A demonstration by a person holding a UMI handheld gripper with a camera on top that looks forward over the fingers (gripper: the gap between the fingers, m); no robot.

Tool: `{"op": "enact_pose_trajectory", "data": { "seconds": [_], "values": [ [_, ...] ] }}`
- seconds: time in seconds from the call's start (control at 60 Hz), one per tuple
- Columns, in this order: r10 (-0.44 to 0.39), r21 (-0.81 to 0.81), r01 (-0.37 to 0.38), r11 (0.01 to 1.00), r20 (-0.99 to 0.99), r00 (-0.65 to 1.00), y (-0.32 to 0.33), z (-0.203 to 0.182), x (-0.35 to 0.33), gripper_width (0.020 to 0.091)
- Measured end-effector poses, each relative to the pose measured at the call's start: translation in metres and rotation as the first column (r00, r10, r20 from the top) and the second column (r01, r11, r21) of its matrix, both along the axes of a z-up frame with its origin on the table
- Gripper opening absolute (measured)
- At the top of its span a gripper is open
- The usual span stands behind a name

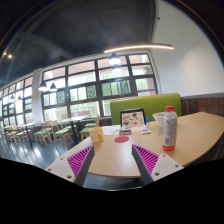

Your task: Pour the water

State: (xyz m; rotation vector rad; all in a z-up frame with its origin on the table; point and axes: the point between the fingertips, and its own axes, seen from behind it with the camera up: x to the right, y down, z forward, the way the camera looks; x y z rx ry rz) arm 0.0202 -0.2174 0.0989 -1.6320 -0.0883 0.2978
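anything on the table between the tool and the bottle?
Nothing visible. The bottle stands upright on the table beyond the right finger, off to its side. The tool is open, with bare tabletop ahead. The pink coaster lies farther back, off that line.

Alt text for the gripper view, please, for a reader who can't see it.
An open gripper points across a round wooden table, nothing between its fingers. Beyond the right finger stands a clear bottle with a red label; farther back lie a pink coaster and a small upright sign.

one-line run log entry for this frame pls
stage: approach | hand-held gripper: open, empty | bottle: upright on table, ahead of right finger | pouring: not begun
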Motion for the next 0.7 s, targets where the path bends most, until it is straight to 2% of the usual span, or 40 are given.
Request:
{"op": "enact_pose_trajectory", "data": {
  "seconds": [0.3,0.367,0.467,0.533,0.6,0.7],
  "values": [
    [-0.095,0.030,0.094,0.995,0.048,0.994,0.014,-0.002,0.044,0.0802],
    [-0.153,0.051,0.149,0.988,0.080,0.985,0.023,-0.001,0.063,0.0784],
    [-0.289,0.047,0.286,0.957,0.130,0.948,0.047,-0.012,0.126,0.0788],
    [-0.342,0.035,0.341,0.939,0.138,0.929,0.068,-0.016,0.165,0.0795],
    [-0.360,0.040,0.358,0.933,0.138,0.923,0.093,-0.016,0.184,0.0800],
    [-0.348,0.062,0.342,0.938,0.166,0.923,0.133,-0.016,0.193,0.0798]
  ]
}}
